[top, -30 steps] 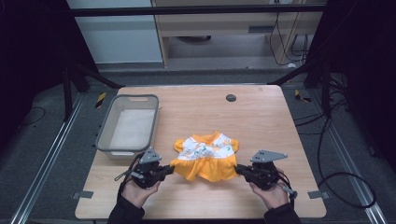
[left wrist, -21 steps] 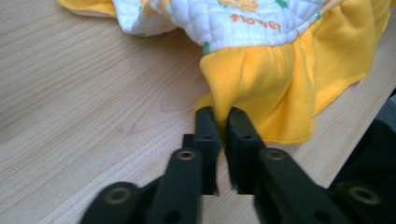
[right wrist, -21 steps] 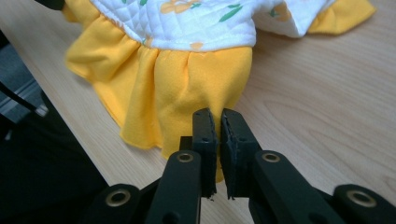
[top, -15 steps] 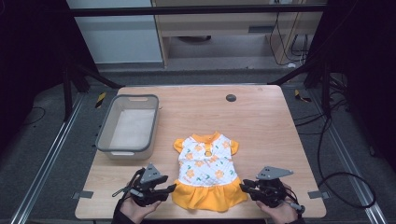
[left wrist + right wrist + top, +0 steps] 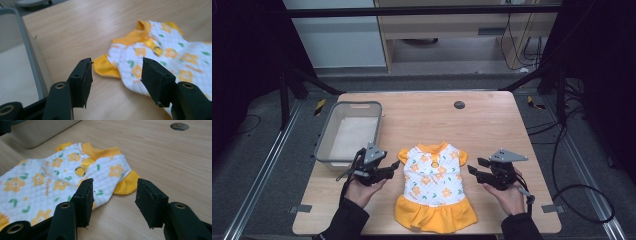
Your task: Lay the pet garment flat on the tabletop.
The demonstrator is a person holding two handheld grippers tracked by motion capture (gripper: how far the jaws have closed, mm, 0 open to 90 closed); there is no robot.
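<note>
A small dress [image 5: 432, 185], white with orange flowers and an orange collar, sleeves and hem, lies flat on the wooden table [image 5: 492, 120] with its collar pointing away from me. My left gripper [image 5: 394, 170] sits just left of the dress's left sleeve [image 5: 106, 66]. Its jaws have just been opening and stand apart with nothing pressed between them [image 5: 116, 65]. My right gripper [image 5: 474, 167] is just right of the other sleeve [image 5: 126, 185]. Its jaws have also just been opening and hold nothing [image 5: 113, 183].
A grey plastic tray [image 5: 324, 150] stands at the left of the table, close behind the left gripper. A round cable hole [image 5: 459, 105] is set in the far part of the table. A dark floor and metal frame rails surround the table.
A second ago both grippers held the bunched dress. It was pulled toward me and laid flat, then both jaws opened and let go. The grippers moved up from the hem to beside the sleeves.
</note>
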